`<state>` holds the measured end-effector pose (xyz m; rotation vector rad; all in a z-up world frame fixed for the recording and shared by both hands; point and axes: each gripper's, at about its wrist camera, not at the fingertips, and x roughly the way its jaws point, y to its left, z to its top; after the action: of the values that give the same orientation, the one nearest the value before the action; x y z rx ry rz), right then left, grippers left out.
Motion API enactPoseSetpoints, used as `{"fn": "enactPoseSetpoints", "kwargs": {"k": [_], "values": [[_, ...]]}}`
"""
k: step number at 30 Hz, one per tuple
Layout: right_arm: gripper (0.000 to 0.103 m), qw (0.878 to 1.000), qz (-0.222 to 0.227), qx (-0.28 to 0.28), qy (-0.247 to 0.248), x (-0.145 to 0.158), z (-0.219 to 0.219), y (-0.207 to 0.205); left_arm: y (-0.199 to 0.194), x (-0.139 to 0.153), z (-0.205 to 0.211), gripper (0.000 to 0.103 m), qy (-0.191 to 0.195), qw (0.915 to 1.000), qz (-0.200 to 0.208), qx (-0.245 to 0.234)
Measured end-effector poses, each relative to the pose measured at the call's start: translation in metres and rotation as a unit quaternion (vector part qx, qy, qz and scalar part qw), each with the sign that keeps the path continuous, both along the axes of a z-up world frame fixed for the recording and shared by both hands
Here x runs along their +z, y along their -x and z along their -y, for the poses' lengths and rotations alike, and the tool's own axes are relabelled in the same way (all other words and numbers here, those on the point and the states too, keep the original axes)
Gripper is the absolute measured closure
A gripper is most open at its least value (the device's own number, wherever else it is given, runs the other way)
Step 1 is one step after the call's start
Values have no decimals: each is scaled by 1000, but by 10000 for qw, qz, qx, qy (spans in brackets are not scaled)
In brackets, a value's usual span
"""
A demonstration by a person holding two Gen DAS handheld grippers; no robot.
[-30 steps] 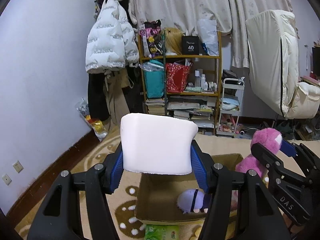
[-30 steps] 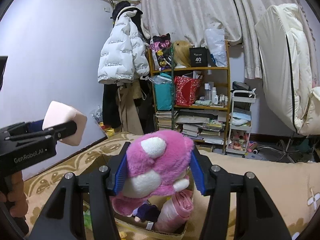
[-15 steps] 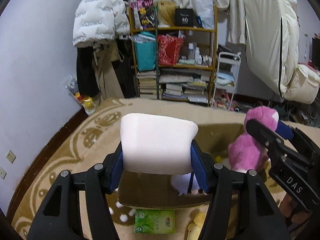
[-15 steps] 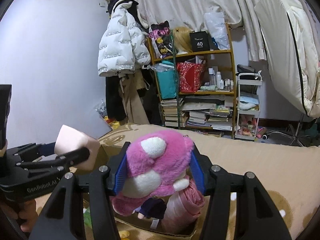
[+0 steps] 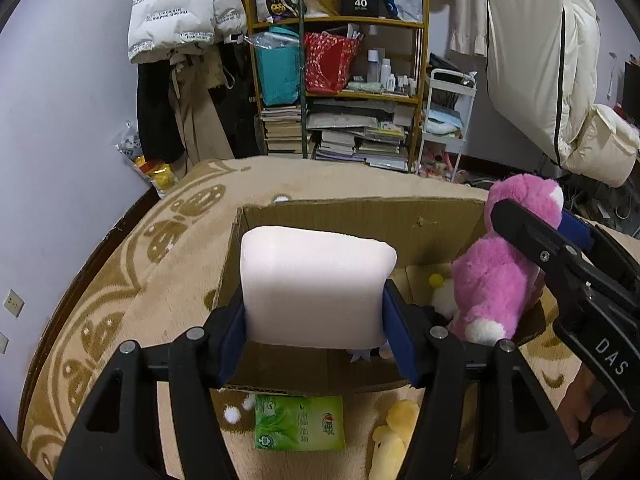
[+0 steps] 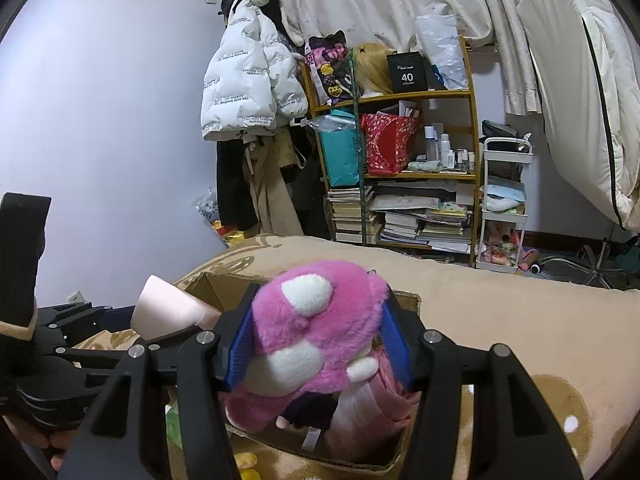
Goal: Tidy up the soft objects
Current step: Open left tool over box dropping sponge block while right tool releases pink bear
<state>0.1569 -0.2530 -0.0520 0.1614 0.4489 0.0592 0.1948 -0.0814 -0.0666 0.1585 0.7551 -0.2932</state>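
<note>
My left gripper (image 5: 314, 330) is shut on a pale pink foam block (image 5: 316, 284) and holds it over the near left part of an open cardboard box (image 5: 360, 216) on the beige rug. My right gripper (image 6: 318, 346) is shut on a pink plush bear (image 6: 312, 332) and holds it over the box's right side; the bear also shows in the left wrist view (image 5: 500, 276). Inside the box lie other soft toys, among them a rolled pink item (image 6: 376, 396). The foam block shows at the left of the right wrist view (image 6: 168, 308).
A green tissue pack (image 5: 300, 422) and a yellow plush (image 5: 394, 436) lie on the rug in front of the box. A cluttered shelf (image 5: 340, 80), a white cart (image 5: 444, 120), hanging coats (image 5: 184, 40) and a cream chair (image 5: 560, 72) line the far wall.
Both grippers have moved forward and down with their loads. The foam block and the pink bear now hang lower, over the box's opening.
</note>
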Motion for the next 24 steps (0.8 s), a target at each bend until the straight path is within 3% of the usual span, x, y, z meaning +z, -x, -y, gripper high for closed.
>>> {"fn": "enactPoseSetpoints", "kwargs": {"k": [18, 22, 24], "values": [[41, 9999, -105, 83, -32, -5, 1, -2, 1, -7, -1, 31, -255, 9994, -233, 38], [37, 9999, -95, 94, -42, -5, 0, -2, 7, 0, -2, 18, -287, 9996, -32, 58], [36, 9999, -64, 90, -39, -8, -2, 0, 8, 4, -2, 17, -330, 9994, 26, 60]]}}
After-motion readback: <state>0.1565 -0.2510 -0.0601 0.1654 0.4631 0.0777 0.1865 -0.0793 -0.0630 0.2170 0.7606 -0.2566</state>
